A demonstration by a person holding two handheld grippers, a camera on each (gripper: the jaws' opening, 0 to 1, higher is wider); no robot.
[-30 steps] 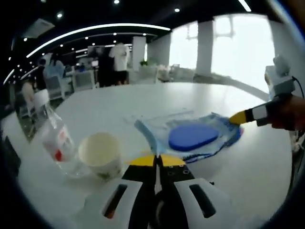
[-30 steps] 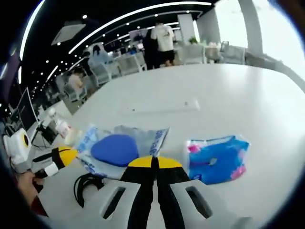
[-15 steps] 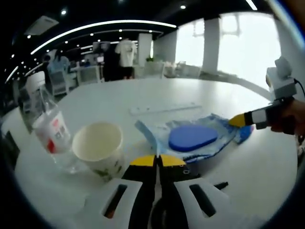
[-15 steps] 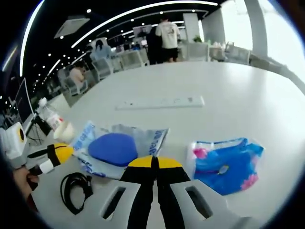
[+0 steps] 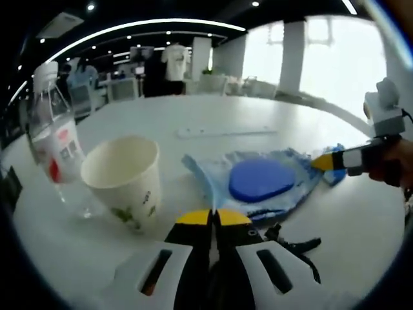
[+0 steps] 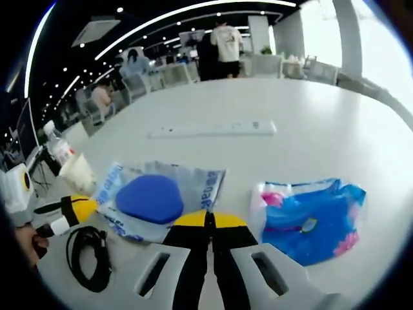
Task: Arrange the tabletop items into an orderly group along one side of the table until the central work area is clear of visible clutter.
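Cup and bottle sit larger and nearer in the left gripper view than half a second ago: the cream paper cup (image 5: 124, 177) stands upright at centre left, the clear plastic water bottle (image 5: 53, 139) upright just beside it at far left. The left gripper (image 5: 211, 217) has its yellow-tipped jaws pressed together, empty. Past them lies a clear plastic bag holding a blue oval pad (image 5: 261, 180), long axis running left to right; a coiled black cable (image 5: 292, 248) now shows at lower right. The right gripper (image 5: 321, 161) enters from the right.

In the right gripper view, that gripper's jaws (image 6: 207, 219) are together, empty. The bagged pad (image 6: 151, 199) lies left, a blue and pink packet (image 6: 311, 216) right, the cable (image 6: 87, 257) lower left, a long white strip (image 6: 213, 129) stretching across above.
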